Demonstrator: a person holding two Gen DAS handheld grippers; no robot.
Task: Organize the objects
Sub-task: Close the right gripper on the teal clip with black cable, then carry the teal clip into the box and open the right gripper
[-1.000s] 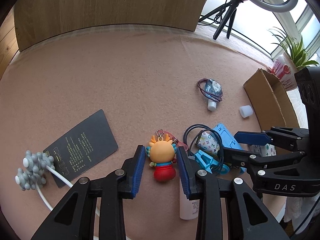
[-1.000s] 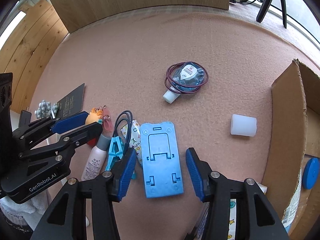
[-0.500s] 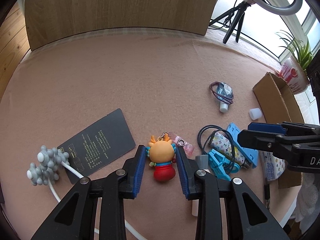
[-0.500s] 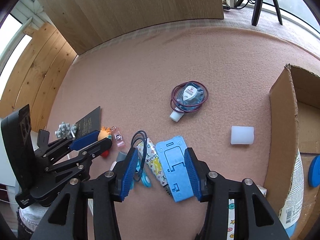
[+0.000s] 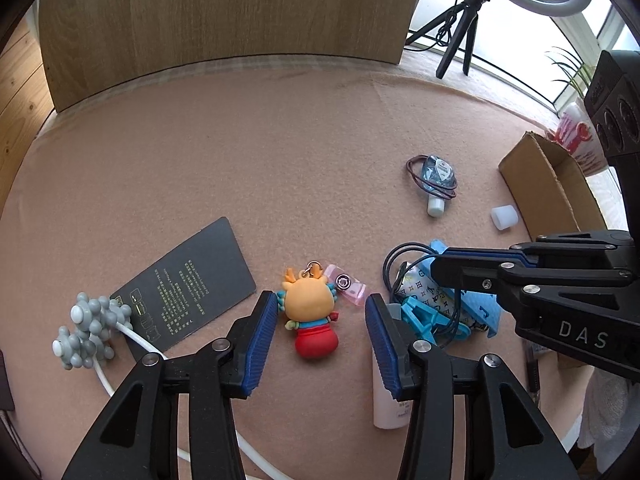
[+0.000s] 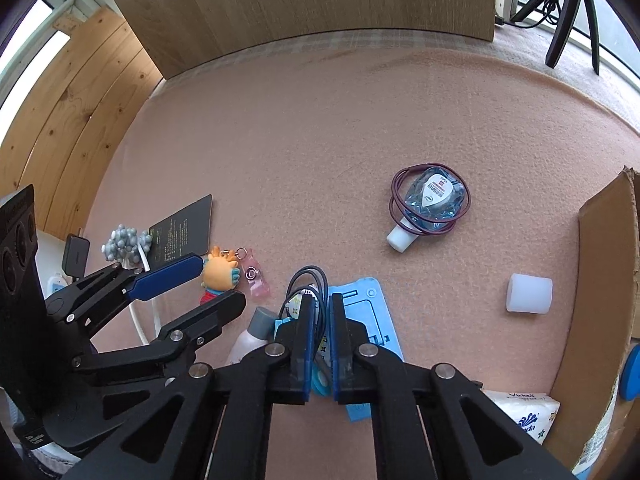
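My left gripper (image 5: 320, 320) is open, its fingers on either side of an orange and red deer keychain doll (image 5: 310, 318) lying on the pink felt table; it also shows in the right wrist view (image 6: 218, 274). My right gripper (image 6: 320, 312) is nearly shut, low over a patterned white pouch with a black cord (image 6: 306, 280) that lies beside a blue plastic stand (image 6: 370, 320). Whether it grips the pouch cannot be told. The pile shows in the left wrist view (image 5: 424, 300) under the right gripper (image 5: 440, 266).
A black card (image 5: 188, 284), a grey knobbly toy (image 5: 90, 324) on a white cable, a pink tube (image 5: 386, 404), a clear sanitizer bottle with a purple band (image 6: 430, 204), a white cap (image 6: 528, 294) and an open cardboard box (image 6: 600, 304) with tissues (image 6: 524, 410) lie around.
My right gripper has closed from wide open and shifted left over the pouch. My left gripper has opened wider around the doll.
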